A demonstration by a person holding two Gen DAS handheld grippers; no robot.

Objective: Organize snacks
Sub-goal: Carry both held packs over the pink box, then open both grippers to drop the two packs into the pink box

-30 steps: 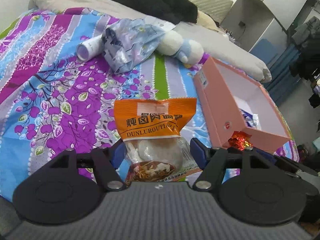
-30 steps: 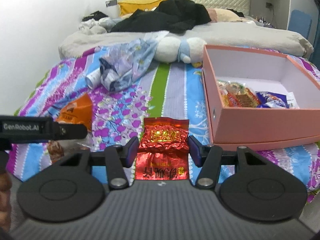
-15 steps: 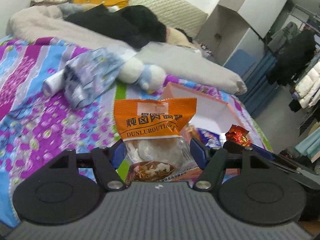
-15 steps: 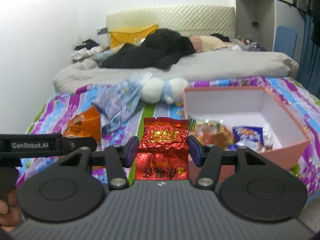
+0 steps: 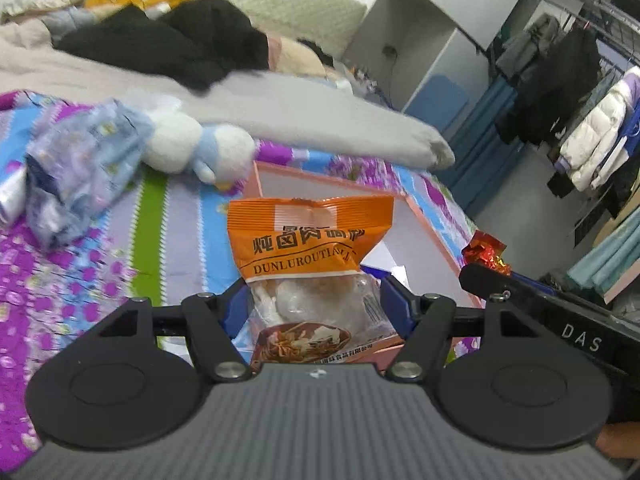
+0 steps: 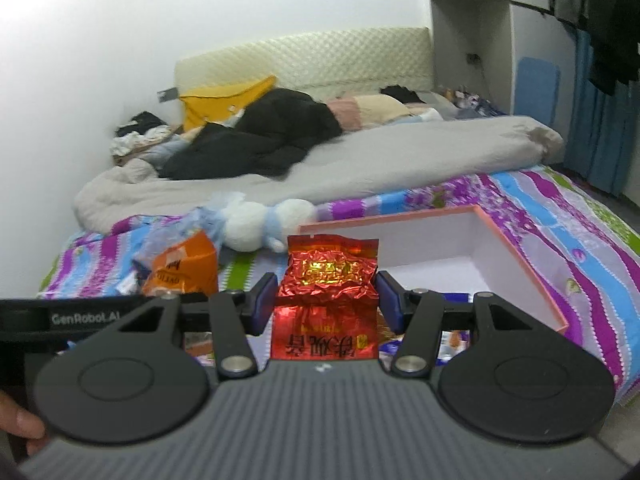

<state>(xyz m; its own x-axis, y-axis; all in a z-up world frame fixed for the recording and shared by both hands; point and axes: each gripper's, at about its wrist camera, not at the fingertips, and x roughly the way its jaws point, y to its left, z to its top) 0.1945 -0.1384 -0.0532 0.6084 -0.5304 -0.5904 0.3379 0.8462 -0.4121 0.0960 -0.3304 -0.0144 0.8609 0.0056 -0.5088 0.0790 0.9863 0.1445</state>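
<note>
Orange snack bag [image 5: 308, 240] clamped in left fingers [image 5: 236, 306], red foil packet [image 6: 326, 300] in right fingers [image 6: 386, 300], coat rack [image 5: 576, 92] left-view only.

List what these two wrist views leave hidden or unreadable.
- Left wrist: pink box contents, hidden behind the orange packet in the left tongs.
- Right wrist: box floor's near part, covered by the right tongs and red foil packet.
- Left wrist: floral wrapper, motion-blurred.

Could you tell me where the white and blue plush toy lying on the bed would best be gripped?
Probably across the narrow blue neck of the plush toy, coming from above: it lies on its side on the bedspread, and its round white ends look too wide for the jaws.
</note>
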